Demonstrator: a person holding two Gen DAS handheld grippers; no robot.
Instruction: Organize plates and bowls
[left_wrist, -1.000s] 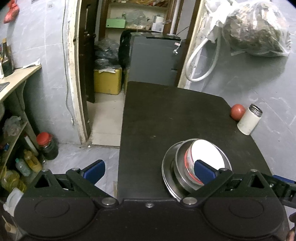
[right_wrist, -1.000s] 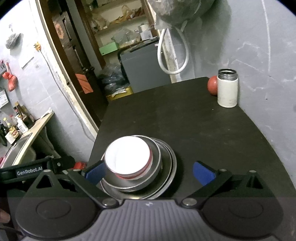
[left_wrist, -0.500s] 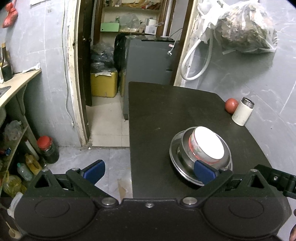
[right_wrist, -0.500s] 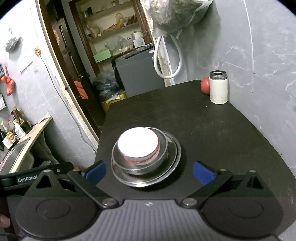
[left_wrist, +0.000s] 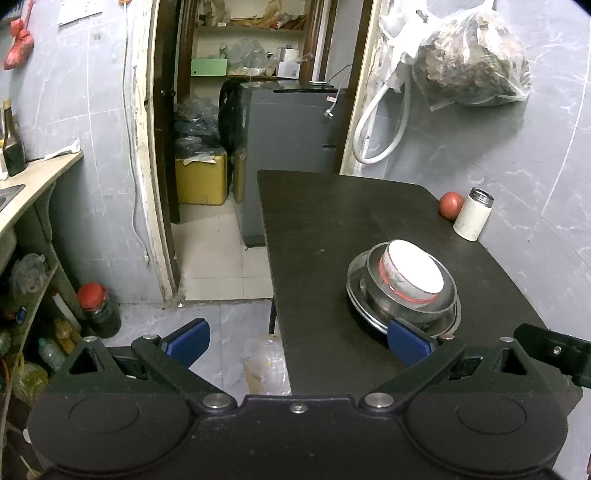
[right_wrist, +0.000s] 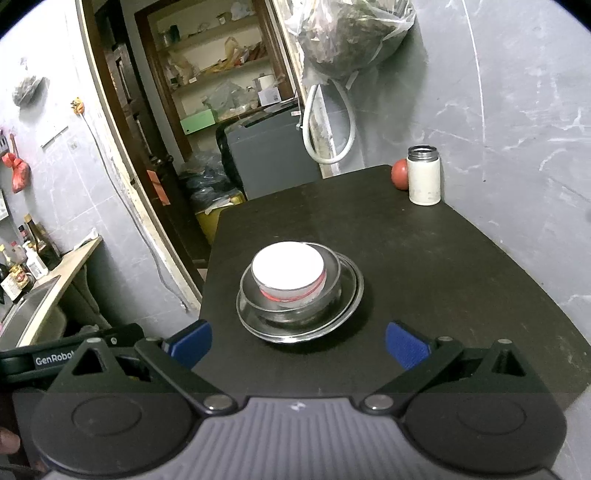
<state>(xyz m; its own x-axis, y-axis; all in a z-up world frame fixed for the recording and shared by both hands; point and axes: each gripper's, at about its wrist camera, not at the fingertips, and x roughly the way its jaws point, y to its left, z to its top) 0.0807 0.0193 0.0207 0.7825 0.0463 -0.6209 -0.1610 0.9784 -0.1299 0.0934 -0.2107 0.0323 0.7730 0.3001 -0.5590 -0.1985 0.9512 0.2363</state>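
A: Steel plate (right_wrist: 295, 325) on the black table (right_wrist: 424, 266), steel bowl (right_wrist: 325, 291) in it, white bowl (right_wrist: 288, 273) nested on top.

B: Fingers?

A: Left gripper (left_wrist: 299, 341) and right gripper (right_wrist: 299, 345) both spread wide, empty, short of the stack. Flask (right_wrist: 424, 175) and tomato (right_wrist: 399, 174) at far corner.

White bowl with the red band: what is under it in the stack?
The white bowl sits inside a steel bowl, which rests on a steel plate on the black table. Whether anything more lies between them is hidden.
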